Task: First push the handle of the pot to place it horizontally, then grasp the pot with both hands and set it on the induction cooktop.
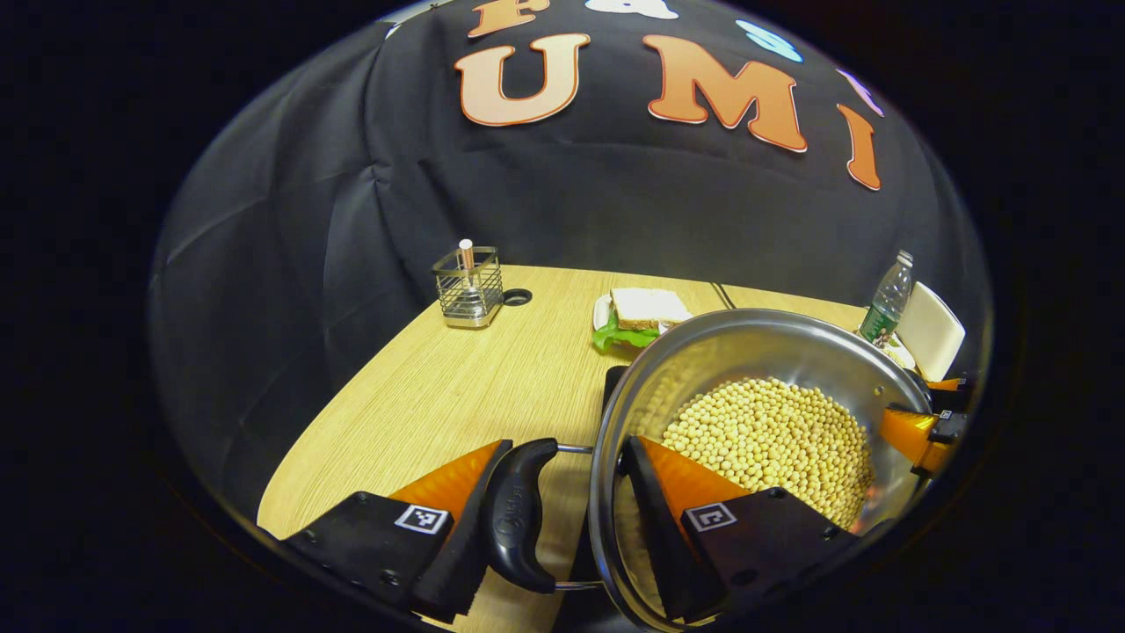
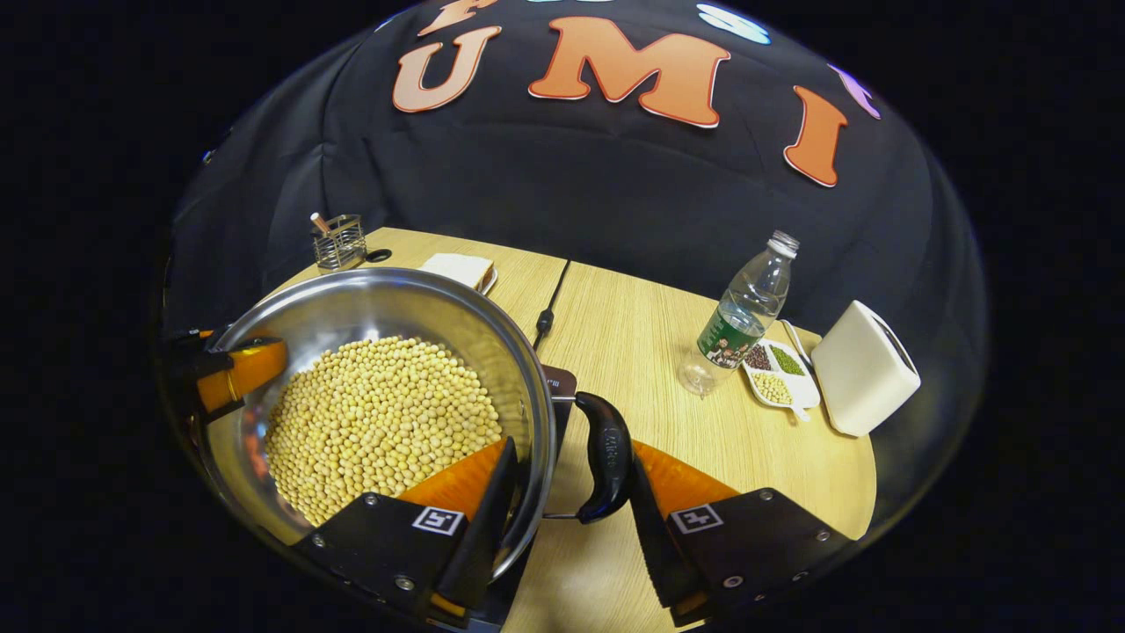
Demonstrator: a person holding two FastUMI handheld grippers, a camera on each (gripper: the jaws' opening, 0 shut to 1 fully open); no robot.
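Left gripper (image 1: 562,519): jaws closed across the pot (image 1: 756,343) wall, one finger outside against the black side handle (image 1: 518,514), the other inside the rim, over the soybeans (image 1: 773,440). Right gripper (image 2: 562,501): same arrangement on the opposite side, one finger inside the rim, the other outside pressing the second handle (image 2: 606,457). Each gripper also shows at the far rim in the other's view. Pot is steel, holds a layer of soybeans, sits above the dark induction cooktop (image 2: 559,383); contact with it cannot be told. Beyond, on the wooden table (image 2: 633,325): power cord (image 2: 549,308), plate with a sandwich (image 1: 646,308), wire holder (image 1: 468,286), water bottle (image 2: 743,316), small dish of beans (image 2: 778,374), white box (image 2: 866,369).
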